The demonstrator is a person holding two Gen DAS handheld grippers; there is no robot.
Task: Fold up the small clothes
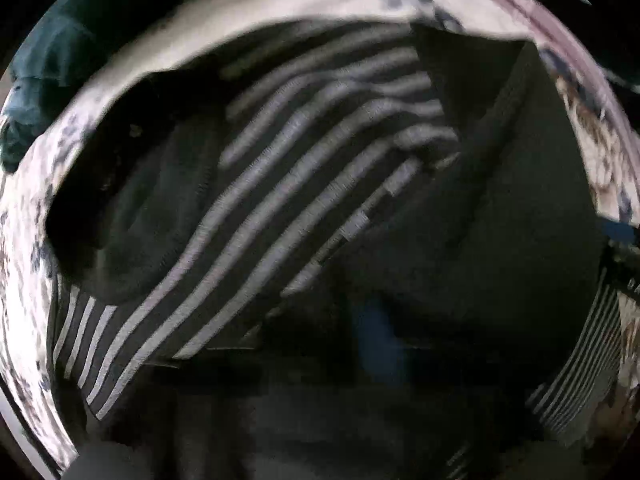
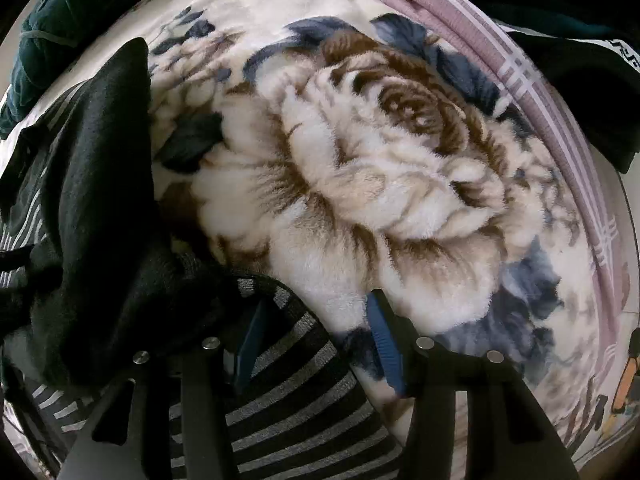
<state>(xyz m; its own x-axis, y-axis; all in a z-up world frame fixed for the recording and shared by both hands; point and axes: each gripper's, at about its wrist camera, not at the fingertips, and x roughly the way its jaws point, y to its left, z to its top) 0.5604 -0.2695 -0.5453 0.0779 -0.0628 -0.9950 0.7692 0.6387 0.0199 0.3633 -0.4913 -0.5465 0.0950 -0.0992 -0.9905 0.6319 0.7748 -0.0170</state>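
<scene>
A plush floral blanket (image 2: 360, 184), cream with a big brown-edged rose and blue leaves, is spreading across almost the whole right wrist view and is curving as a pale band around the top and left of the left wrist view. A mauve striped sheet (image 2: 520, 92) is running along the blanket's far right edge, and a dark teal cloth (image 2: 48, 40) is bunching at the far left corner. The black garment with grey stripes (image 1: 280, 200) is lying on the blanket; it is filling the left wrist view close up and somewhat blurred, with a plain black panel to the right of the striped part, while in the right wrist view it is heaped at the near left, a black fold rising to a point there. The right gripper (image 2: 316, 344) is standing with its blue-padded fingers (image 2: 386, 344) apart, the striped hem lying between them and covering part of the left one. The left gripper is lost in the dark cloth near the bottom of its own view, so I cannot tell how its fingers are standing.
</scene>
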